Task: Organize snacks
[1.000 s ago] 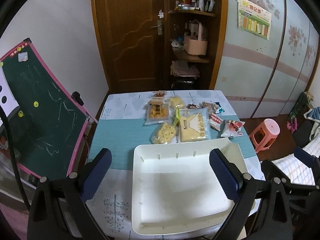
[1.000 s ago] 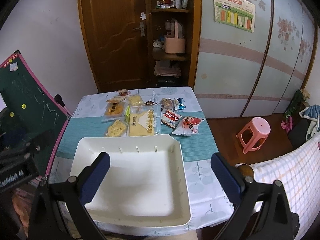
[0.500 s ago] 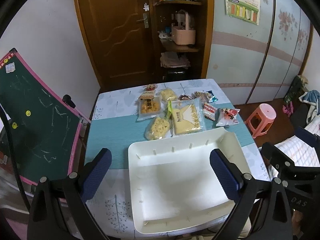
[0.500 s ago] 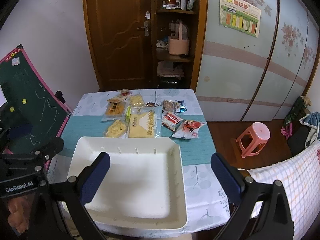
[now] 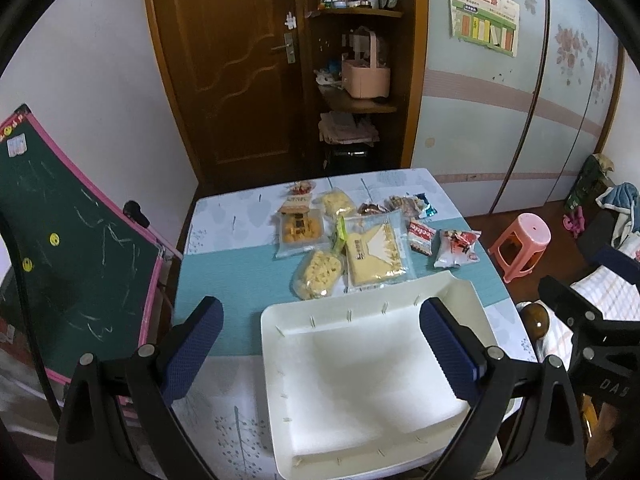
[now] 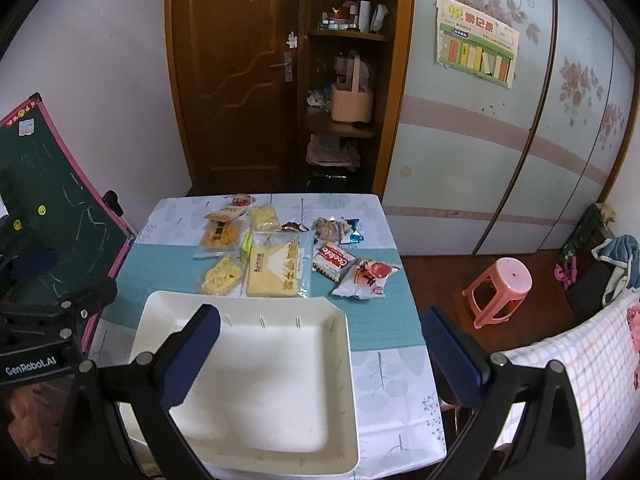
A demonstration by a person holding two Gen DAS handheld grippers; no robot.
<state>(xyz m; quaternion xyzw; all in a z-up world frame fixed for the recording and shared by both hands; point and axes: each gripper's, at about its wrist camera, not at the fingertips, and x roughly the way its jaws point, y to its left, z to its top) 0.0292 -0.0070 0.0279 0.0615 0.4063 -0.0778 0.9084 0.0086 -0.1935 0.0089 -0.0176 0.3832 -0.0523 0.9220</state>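
A white empty tray (image 5: pixel 280 360) (image 6: pixel 344 364) sits at the near edge of the table. Several snack packets lie beyond it: a large yellow cake pack (image 5: pixel 376 254) (image 6: pixel 280 268), a round yellow bag (image 5: pixel 318 274) (image 6: pixel 222 276), an orange biscuit pack (image 5: pixel 298 232) (image 6: pixel 220 234), a red and white packet (image 5: pixel 456 248) (image 6: pixel 366 276) and a red cookie packet (image 5: pixel 420 236) (image 6: pixel 332 260). My left gripper (image 5: pixel 320 356) is open and empty above the tray. My right gripper (image 6: pixel 320 356) is open and empty above the tray's right part.
The table (image 5: pixel 224 268) has a teal runner. A green chalkboard (image 5: pixel 60 260) leans at the left. A pink stool (image 6: pixel 500 292) stands on the floor at the right. A checked cloth (image 6: pixel 580 360) lies near right. A wooden door and shelf are behind.
Both grippers have drawn back and risen slightly; the tray and snacks look smaller. My left view has swung right. Nothing was grasped.
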